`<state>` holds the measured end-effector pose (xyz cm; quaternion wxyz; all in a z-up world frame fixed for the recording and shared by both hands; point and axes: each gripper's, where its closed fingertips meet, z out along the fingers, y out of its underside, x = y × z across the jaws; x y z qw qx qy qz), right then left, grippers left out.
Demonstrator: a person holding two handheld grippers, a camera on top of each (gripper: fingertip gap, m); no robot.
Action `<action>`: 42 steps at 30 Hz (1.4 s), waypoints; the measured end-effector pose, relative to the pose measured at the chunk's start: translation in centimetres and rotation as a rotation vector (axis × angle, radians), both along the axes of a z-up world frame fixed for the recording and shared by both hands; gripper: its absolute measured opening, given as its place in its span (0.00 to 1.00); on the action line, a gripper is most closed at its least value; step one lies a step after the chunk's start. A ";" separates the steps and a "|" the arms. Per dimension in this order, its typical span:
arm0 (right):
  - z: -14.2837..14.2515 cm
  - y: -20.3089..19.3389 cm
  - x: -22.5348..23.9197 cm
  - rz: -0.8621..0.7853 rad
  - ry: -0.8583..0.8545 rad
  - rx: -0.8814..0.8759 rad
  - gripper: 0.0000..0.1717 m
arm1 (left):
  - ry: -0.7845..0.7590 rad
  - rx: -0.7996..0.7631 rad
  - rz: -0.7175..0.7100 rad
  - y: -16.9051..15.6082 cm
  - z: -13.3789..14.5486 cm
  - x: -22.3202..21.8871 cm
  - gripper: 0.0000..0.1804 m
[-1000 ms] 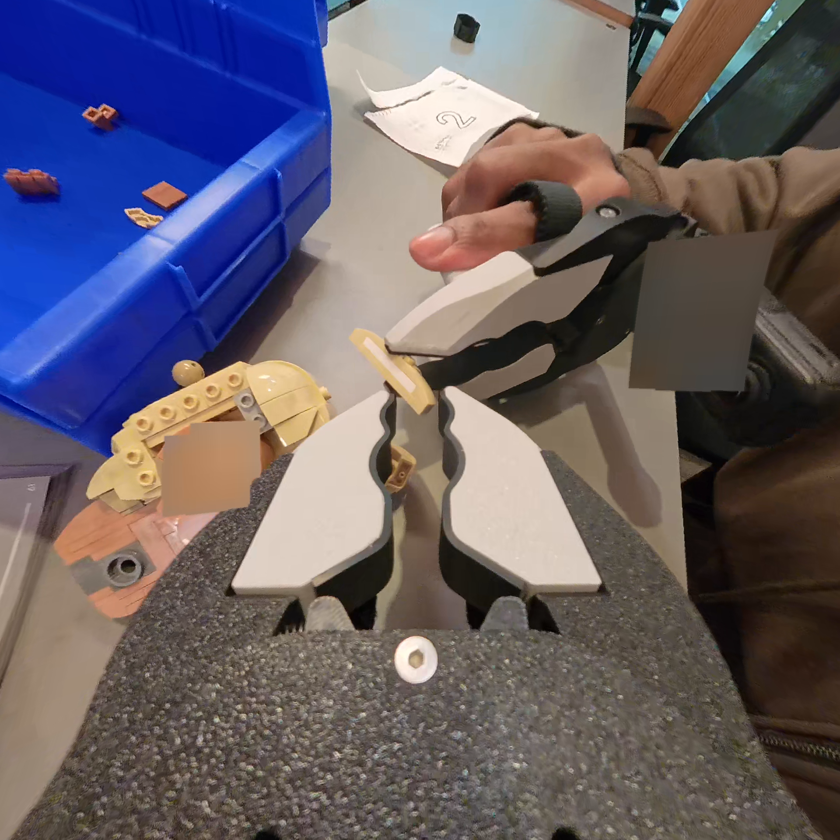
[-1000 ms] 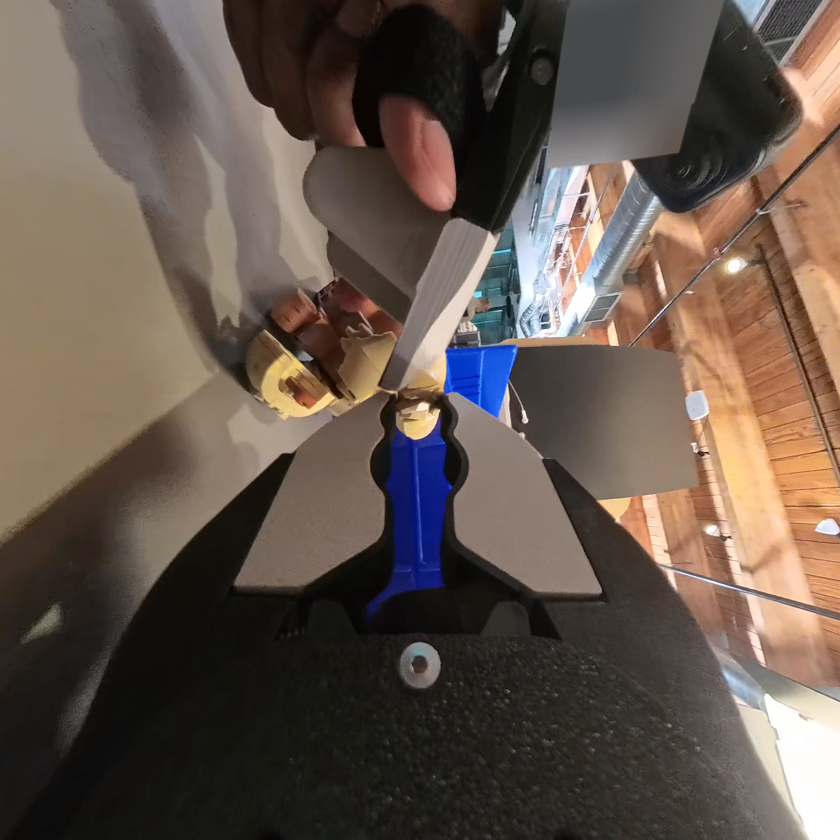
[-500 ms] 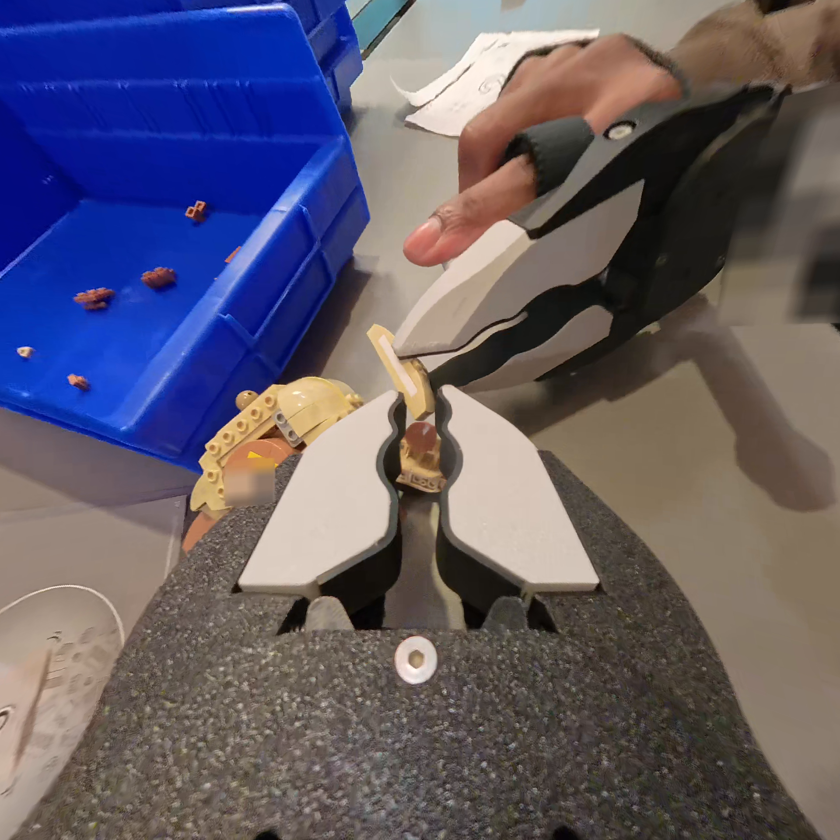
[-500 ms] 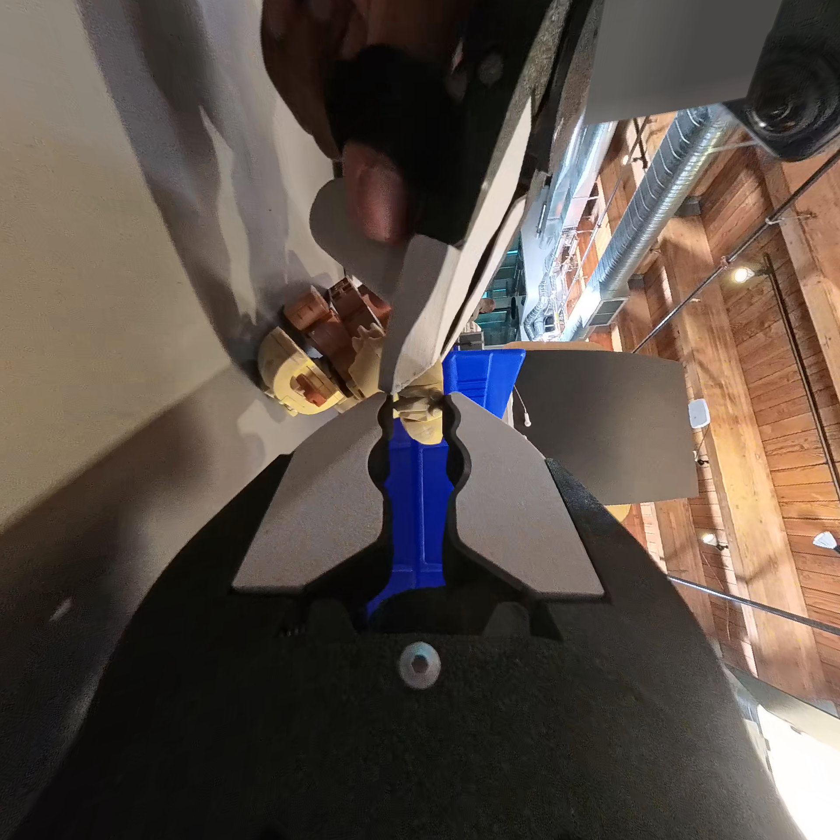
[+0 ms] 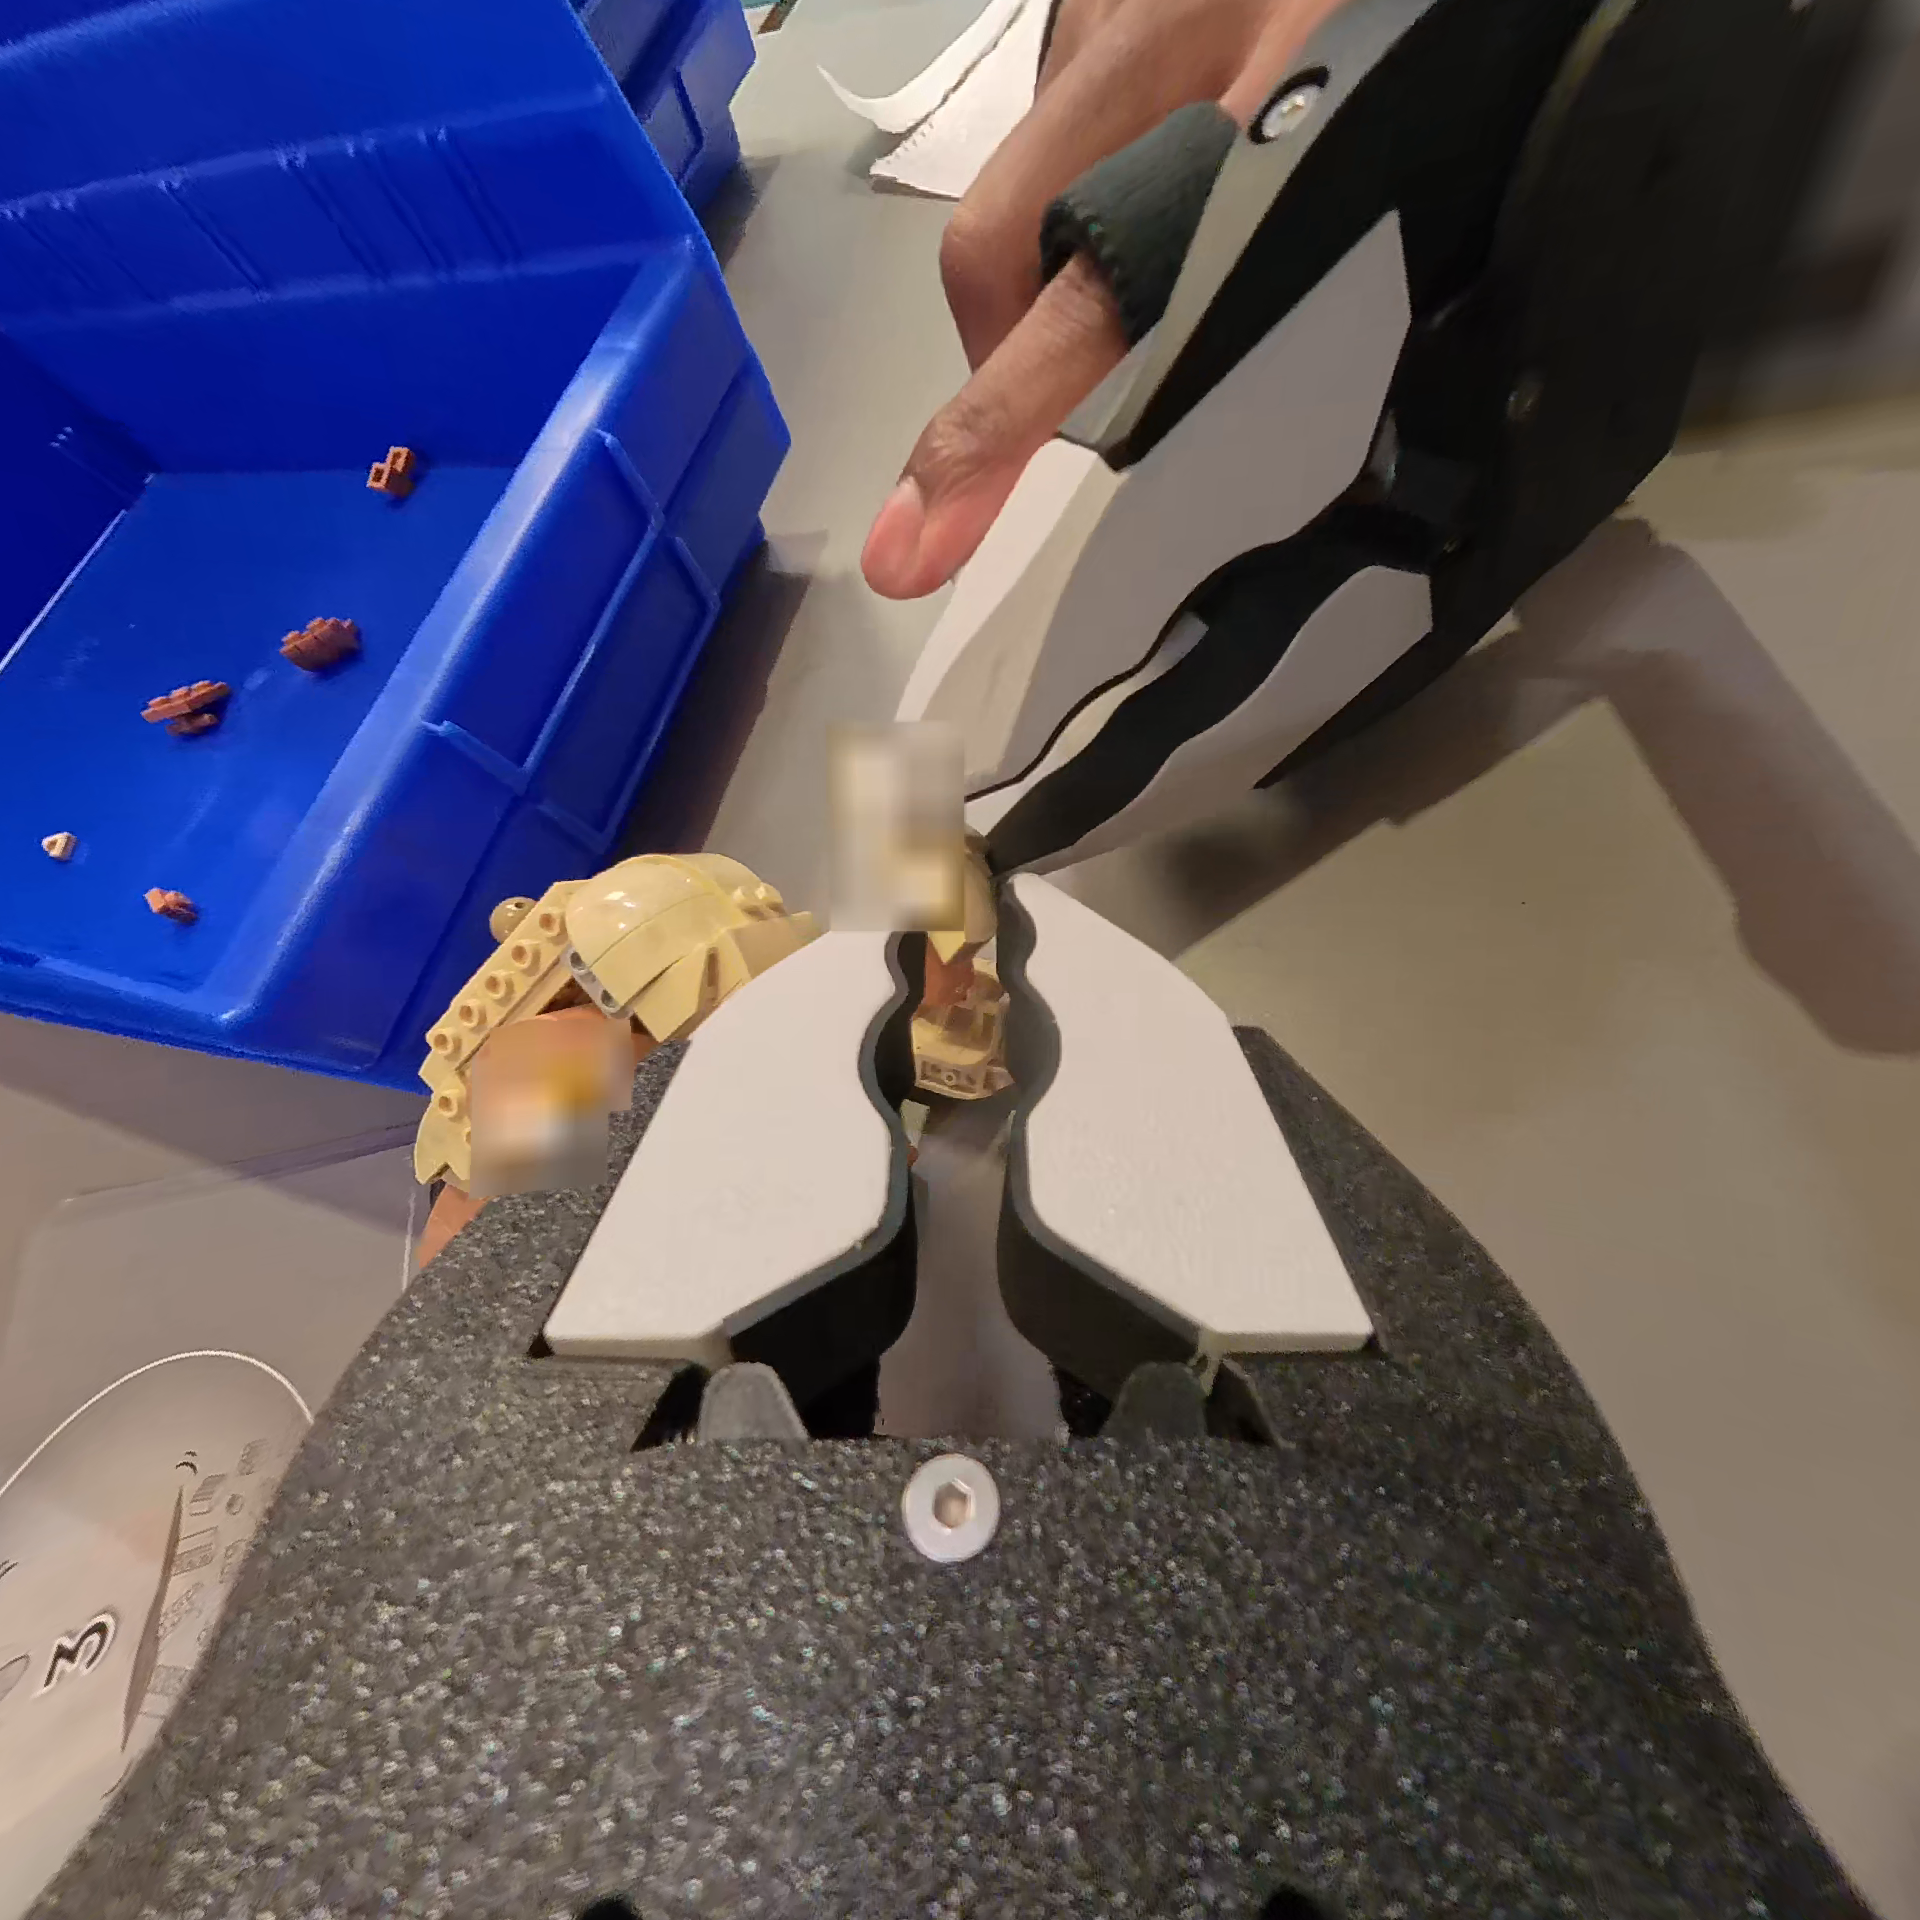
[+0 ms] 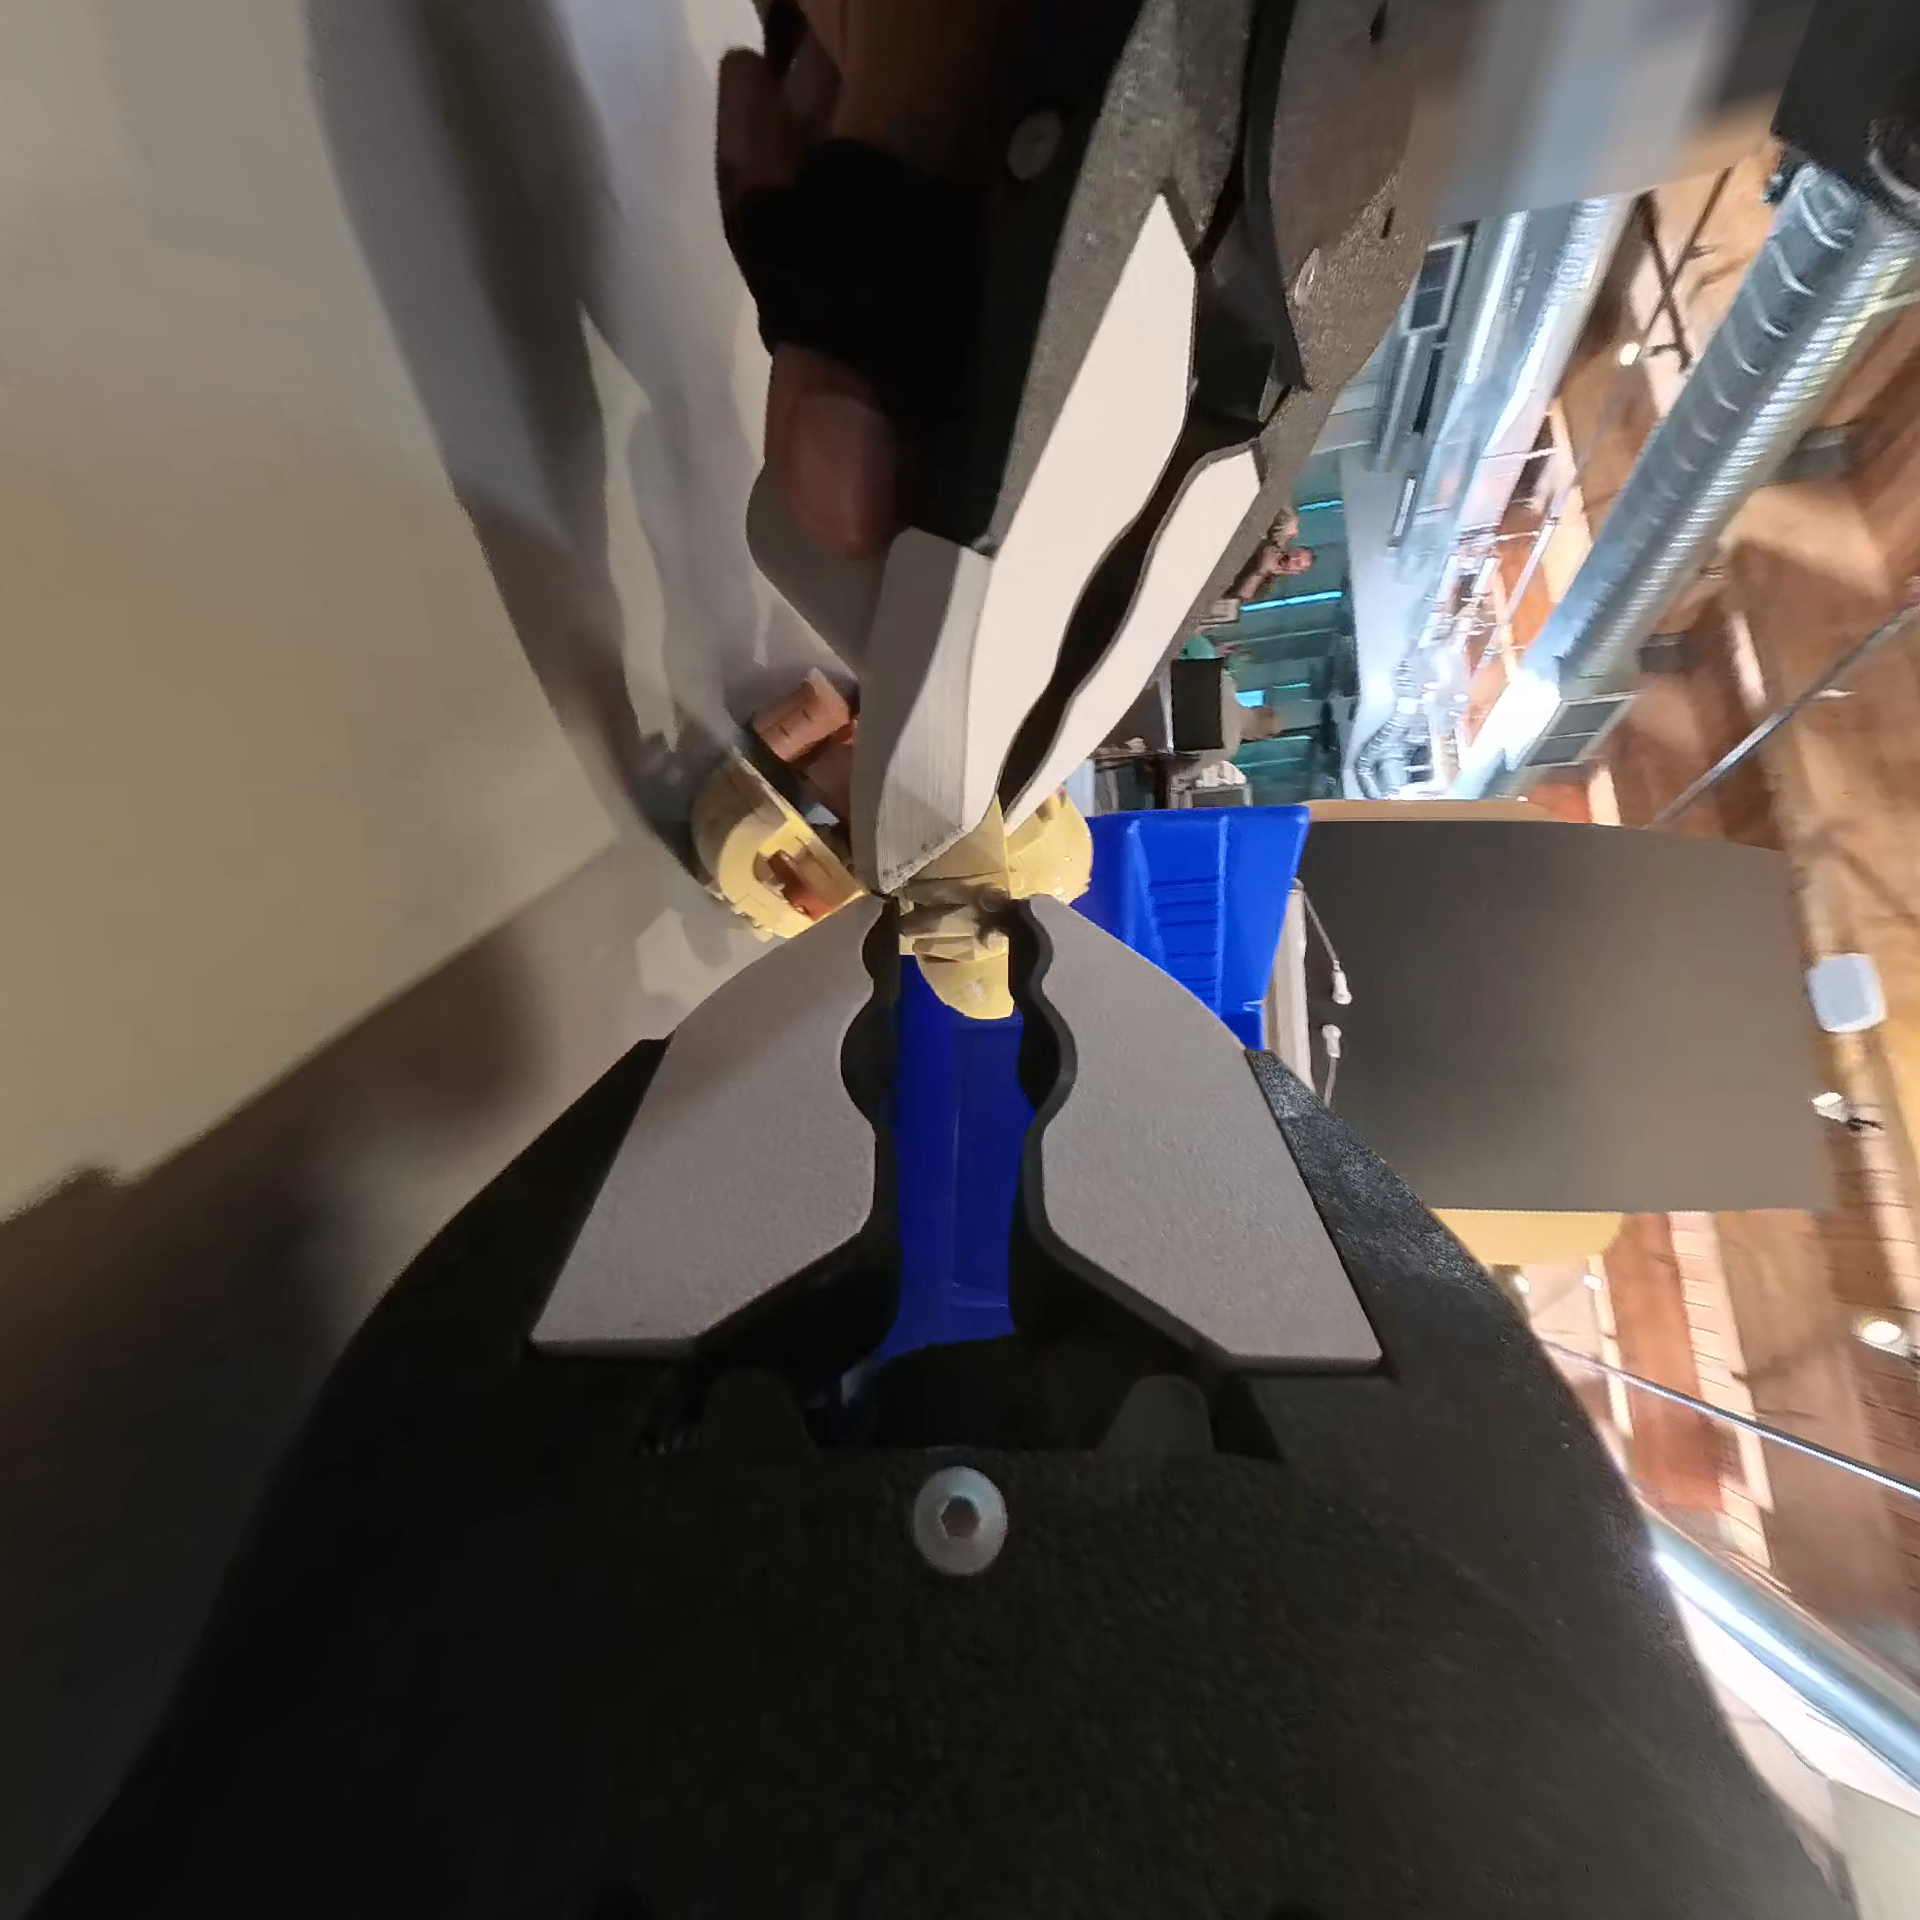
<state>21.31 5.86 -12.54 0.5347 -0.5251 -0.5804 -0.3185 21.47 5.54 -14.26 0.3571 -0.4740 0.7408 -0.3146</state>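
Left hand-held gripper: it is clamping a small tan-and-brown brick cluster between its fingertips, above the bench; compared with a moment ago it is sitting a little tighter on it.
Right hand-held gripper: it is gripping a tan plate at its very tips, with a person's hand steering it.
What is changing: the right tips are coming in steeply until they are meeting the left tips. The plate, standing clear of the cluster a second ago, is now pressing against it.
Contact: the joint itself is partly hiding under a blurred patch, so whether the two are seating together cannot be told.
Surroundings: the larger tan-and-brown brick model is lying on the bench just beside the left fingers, near the blue bin, which is holding loose brown bricks.
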 end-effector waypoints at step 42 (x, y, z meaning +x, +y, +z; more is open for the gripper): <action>-3.0 -2.3 -0.4 0.127 0.212 -0.431 0.00 | 0.038 0.363 -0.060 -0.3 -2.7 0.2 0.04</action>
